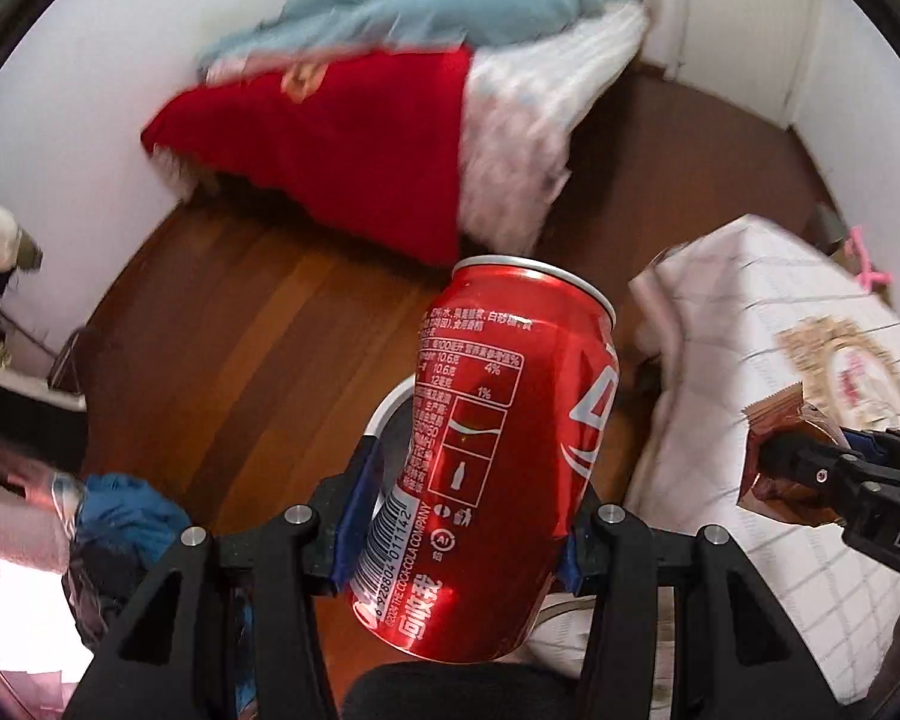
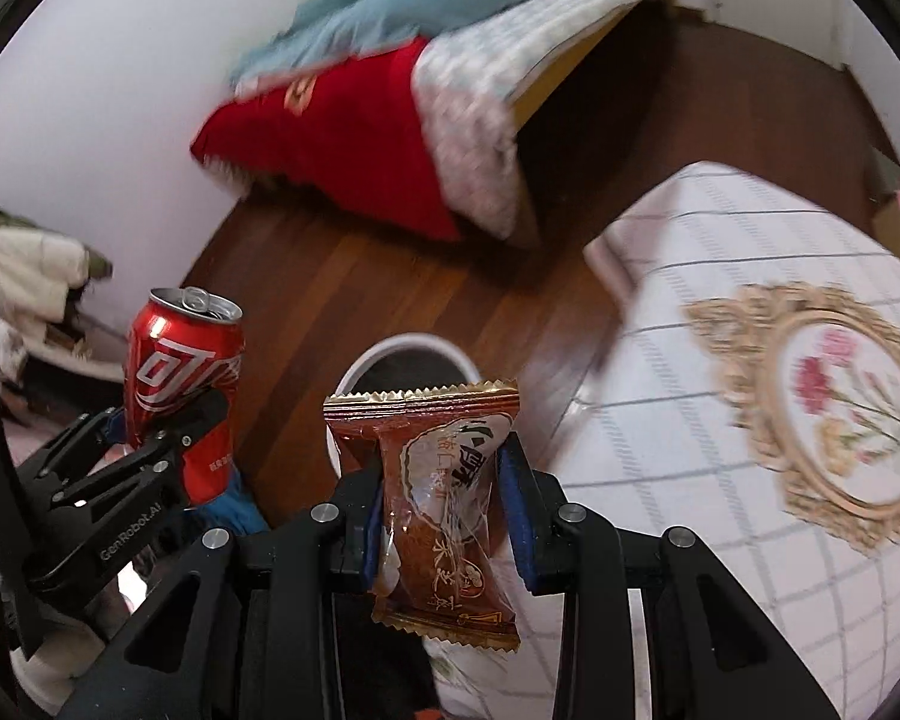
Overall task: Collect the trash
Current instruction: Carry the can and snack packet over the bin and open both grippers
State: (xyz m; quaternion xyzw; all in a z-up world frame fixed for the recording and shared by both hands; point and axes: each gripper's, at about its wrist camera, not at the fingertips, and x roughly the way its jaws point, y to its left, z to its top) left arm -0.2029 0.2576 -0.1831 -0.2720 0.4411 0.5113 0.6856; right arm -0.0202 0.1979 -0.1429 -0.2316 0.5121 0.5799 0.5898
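Note:
My left gripper point(image 1: 456, 510) is shut on a dented red cola can point(image 1: 498, 450), held upright above the wooden floor; the same can point(image 2: 180, 384) shows at the left of the right wrist view, its tab end open. My right gripper point(image 2: 444, 504) is shut on a brown snack wrapper point(image 2: 444, 510), pinched between the blue pads. That wrapper point(image 1: 774, 456) also appears at the right of the left wrist view. A white-rimmed round bin point(image 2: 408, 354) with a dark inside stands on the floor just behind the wrapper, and its rim point(image 1: 390, 408) peeks out behind the can.
A table with a white checked cloth point(image 2: 720, 276) and a gold-framed floral mat point(image 2: 840, 402) fills the right. A bed with red, blue and white bedding point(image 2: 354, 132) lies beyond. Clothes point(image 1: 132, 516) are heaped at the lower left, and a white wall point(image 2: 90, 90) runs behind.

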